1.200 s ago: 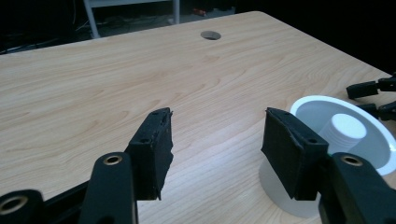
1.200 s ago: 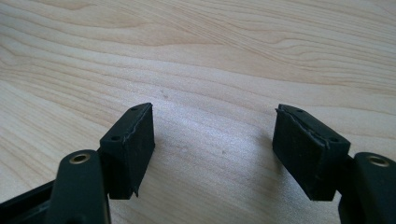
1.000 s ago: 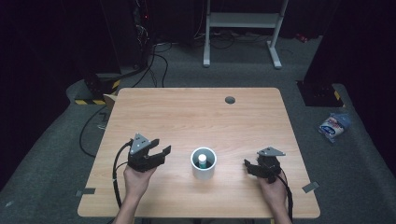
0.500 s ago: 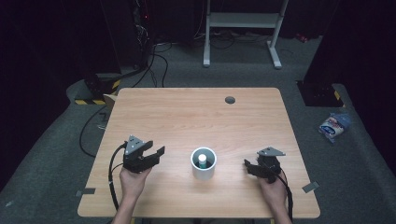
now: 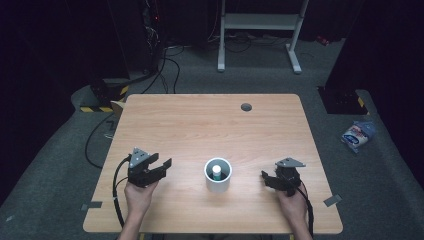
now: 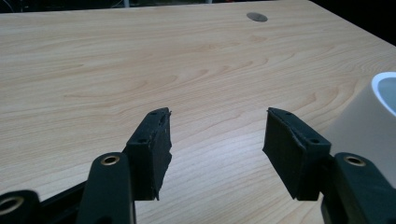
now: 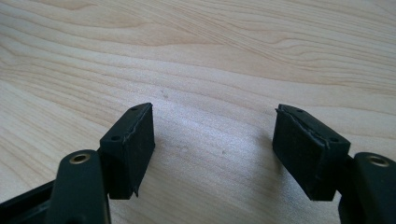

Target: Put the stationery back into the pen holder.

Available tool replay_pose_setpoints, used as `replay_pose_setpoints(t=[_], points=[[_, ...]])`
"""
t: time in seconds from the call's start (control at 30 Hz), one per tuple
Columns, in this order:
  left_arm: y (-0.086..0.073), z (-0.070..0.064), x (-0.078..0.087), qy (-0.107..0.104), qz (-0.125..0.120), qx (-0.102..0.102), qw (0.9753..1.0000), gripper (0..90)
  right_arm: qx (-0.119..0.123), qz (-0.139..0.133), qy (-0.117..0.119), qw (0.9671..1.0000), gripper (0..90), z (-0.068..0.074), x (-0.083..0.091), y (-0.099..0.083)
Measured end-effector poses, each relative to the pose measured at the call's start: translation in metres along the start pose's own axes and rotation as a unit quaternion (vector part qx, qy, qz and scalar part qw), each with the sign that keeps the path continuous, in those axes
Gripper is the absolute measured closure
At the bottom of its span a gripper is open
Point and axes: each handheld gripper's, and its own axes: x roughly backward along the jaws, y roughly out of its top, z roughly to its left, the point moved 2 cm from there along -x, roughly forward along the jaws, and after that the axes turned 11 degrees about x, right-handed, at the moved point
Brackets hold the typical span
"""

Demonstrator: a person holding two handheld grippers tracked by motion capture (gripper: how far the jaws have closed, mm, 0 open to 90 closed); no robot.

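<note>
A white cup (image 5: 218, 175) stands near the table's front middle, with a small white bottle with a green cap (image 5: 216, 171) upright inside it. My left gripper (image 5: 161, 165) rests to the cup's left, open, with nothing between its jaws. In the left gripper view the left gripper (image 6: 217, 123) points across bare wood and the cup's wall (image 6: 369, 121) shows at the right edge. My right gripper (image 5: 265, 177) lies to the cup's right, open and empty. Bare tabletop lies under the right gripper (image 7: 215, 119) in its own view.
The wooden table (image 5: 210, 125) has a round grey cable port (image 5: 246, 107) near its far edge. On the floor are cables (image 5: 160, 65) at the back left, a white frame's legs (image 5: 257, 35) behind the table, and a packet (image 5: 357, 135) at the right.
My left gripper has come down and nearer the front edge of the table. The right gripper and the cup have stayed where they were.
</note>
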Motion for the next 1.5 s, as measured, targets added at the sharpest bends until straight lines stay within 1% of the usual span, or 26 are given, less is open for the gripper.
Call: replay_pose_setpoints(t=[0.07, 0.27, 0.4, 0.57, 0.7, 0.77, 0.87, 0.9, 0.97, 1.0, 1.03, 1.1, 1.2, 1.37, 1.5], points=[[-0.002, 0.003, -0.001, 0.005, 0.002, -0.001, 1.0000, 41.1, -0.001, 0.000, 0.000, 1.0000, 29.6, 0.000, 0.000, 0.000], [-0.009, 0.009, -0.004, 0.015, 0.002, 0.008, 0.9999, 40.3, 0.001, -0.001, 0.000, 1.0000, 29.6, 0.000, 0.000, 0.000], [-0.014, 0.013, -0.006, 0.025, 0.010, 0.004, 0.9996, 39.9, 0.000, -0.001, 0.000, 1.0000, 29.6, 0.000, 0.000, 0.000], [-0.019, 0.019, -0.007, 0.034, 0.010, 0.010, 0.9993, 39.8, 0.001, -0.001, 0.000, 1.0000, 29.6, 0.000, 0.000, 0.000], [-0.024, 0.023, -0.011, 0.042, 0.015, 0.017, 0.9989, 39.7, 0.000, -0.001, 0.000, 1.0000, 29.6, 0.000, 0.000, 0.000], [-0.026, 0.025, -0.013, 0.047, 0.018, 0.013, 0.9987, 39.7, 0.001, -0.001, 0.000, 1.0000, 29.6, 0.000, 0.000, 0.000], [-0.029, 0.028, -0.016, 0.052, 0.023, 0.019, 0.9982, 39.7, 0.000, -0.001, 0.000, 1.0000, 29.6, 0.000, 0.000, 0.000], [-0.029, 0.029, -0.016, 0.056, 0.024, 0.016, 0.9980, 39.7, 0.000, -0.001, 0.000, 1.0000, 29.6, 0.000, 0.000, 0.000], [-0.032, 0.030, -0.018, 0.058, 0.026, 0.020, 0.9978, 39.7, -0.001, 0.000, 0.000, 1.0000, 29.6, 0.000, 0.000, 0.000], [-0.033, 0.032, -0.020, 0.061, 0.029, 0.016, 0.9976, 39.6, -0.001, 0.000, 0.000, 1.0000, 29.6, 0.000, 0.000, 0.000], [-0.035, 0.032, -0.022, 0.063, 0.030, 0.020, 0.9974, 39.7, 0.000, 0.000, 0.000, 1.0000, 29.6, 0.000, 0.000, 0.000], [-0.040, 0.033, -0.026, 0.072, 0.039, 0.012, 0.9965, 39.7, 0.001, -0.001, 0.000, 1.0000, 29.6, 0.000, 0.000, 0.000], [-0.045, 0.037, -0.032, 0.086, 0.052, 0.015, 0.9948, 39.7, -0.001, 0.000, 0.000, 1.0000, 29.6, 0.000, 0.000, 0.000], [-0.048, 0.042, -0.037, 0.098, 0.051, 0.026, 0.9935, 39.3, 0.000, -0.001, 0.000, 1.0000, 29.6, 0.000, 0.000, 0.000], [-0.051, 0.043, -0.040, 0.113, 0.061, 0.016, 0.9916, 39.0, 0.000, -0.001, 0.000, 1.0000, 29.6, 0.000, 0.000, 0.000]])
